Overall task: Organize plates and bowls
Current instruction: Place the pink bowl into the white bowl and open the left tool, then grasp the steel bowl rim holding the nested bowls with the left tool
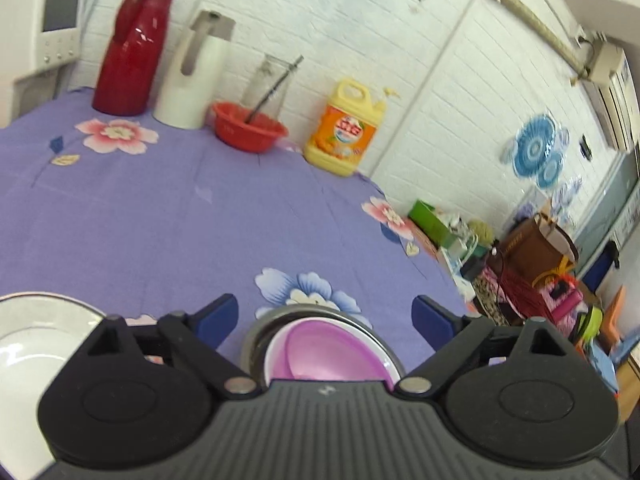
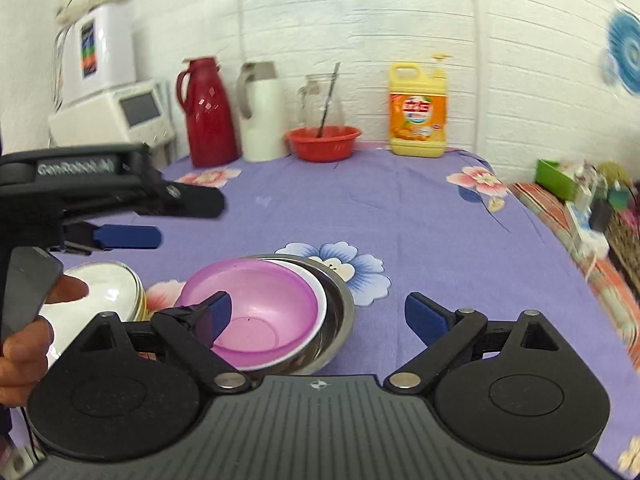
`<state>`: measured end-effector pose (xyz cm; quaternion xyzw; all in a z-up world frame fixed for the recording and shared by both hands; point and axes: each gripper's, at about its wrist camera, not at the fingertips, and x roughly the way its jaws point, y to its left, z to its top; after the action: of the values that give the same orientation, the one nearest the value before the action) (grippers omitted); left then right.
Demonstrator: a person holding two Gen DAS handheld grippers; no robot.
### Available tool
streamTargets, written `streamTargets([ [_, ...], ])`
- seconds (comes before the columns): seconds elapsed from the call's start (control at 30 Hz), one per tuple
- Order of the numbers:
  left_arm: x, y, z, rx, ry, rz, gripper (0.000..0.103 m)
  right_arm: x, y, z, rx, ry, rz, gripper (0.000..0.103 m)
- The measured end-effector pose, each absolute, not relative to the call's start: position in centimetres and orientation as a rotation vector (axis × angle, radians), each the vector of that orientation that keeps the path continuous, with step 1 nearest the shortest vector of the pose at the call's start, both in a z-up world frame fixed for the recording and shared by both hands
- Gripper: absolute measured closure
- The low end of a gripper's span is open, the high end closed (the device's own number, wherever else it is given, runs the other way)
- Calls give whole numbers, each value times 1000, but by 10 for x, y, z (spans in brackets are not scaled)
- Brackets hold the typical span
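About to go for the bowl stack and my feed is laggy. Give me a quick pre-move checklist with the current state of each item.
1. Right gripper open: ok, fingers spread wide, nothing held.
2. Left gripper open: ok, empty.
3. Stack nested: ok, purple bowl sits tilted in a white bowl inside the steel bowl.
4. Right gripper lined up: not ok, one finger is over the purple bowl, the other is out over bare tablecloth.
5. White plate stack clear of the steel bowl: cannot tell, the gripper hides the gap.
6. Far items out of the way: ok, red basin and detergent jug stand by the wall.
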<state>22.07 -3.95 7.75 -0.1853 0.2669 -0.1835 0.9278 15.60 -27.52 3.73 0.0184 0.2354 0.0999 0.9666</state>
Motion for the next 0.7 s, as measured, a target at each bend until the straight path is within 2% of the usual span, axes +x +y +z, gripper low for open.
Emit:
streamTargets([
  [0.23, 219, -27, 65, -370, 574, -304, 9, 159, -282, 24, 90, 506, 158, 0],
  [0.7, 252, -49, 47, -271, 700, -316, 8, 196, -270, 12, 78, 588, 190, 0],
])
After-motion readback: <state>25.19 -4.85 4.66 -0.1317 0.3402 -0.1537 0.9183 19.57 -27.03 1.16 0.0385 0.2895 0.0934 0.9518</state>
